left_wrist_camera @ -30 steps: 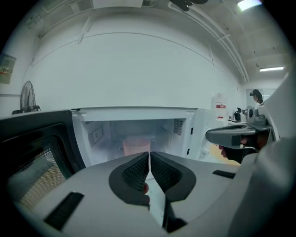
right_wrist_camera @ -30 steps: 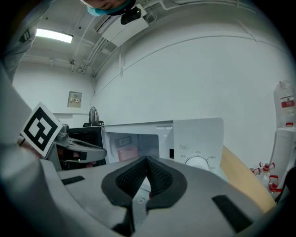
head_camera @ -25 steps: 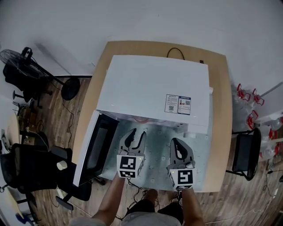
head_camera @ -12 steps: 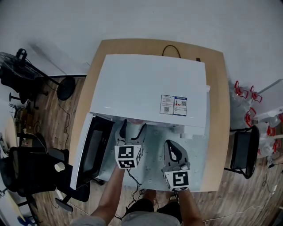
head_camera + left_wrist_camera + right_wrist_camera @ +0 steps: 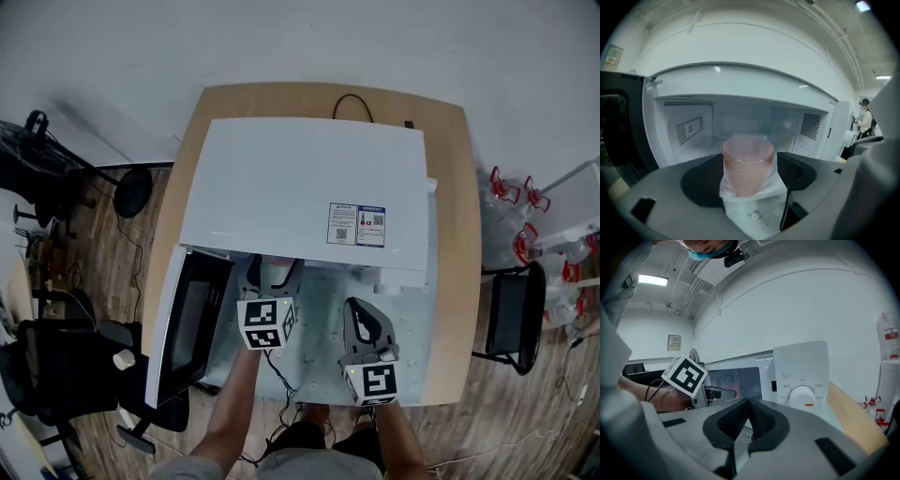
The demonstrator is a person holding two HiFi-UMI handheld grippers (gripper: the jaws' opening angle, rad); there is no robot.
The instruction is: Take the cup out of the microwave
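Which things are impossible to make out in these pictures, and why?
Cup: in the head view the microwave top covers nearly all of it.
Cup's contents: left gripper view, the frosted dimpled wall hides them.
Label print: head view, too small.
Dial markings: right gripper view, too small.

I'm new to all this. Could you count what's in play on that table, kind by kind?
Microwave: 1
Pink cup: 1
Grippers: 2 (left gripper, jaws have just been opening, the cup between them; right gripper, jaws together, empty)
Total: 4
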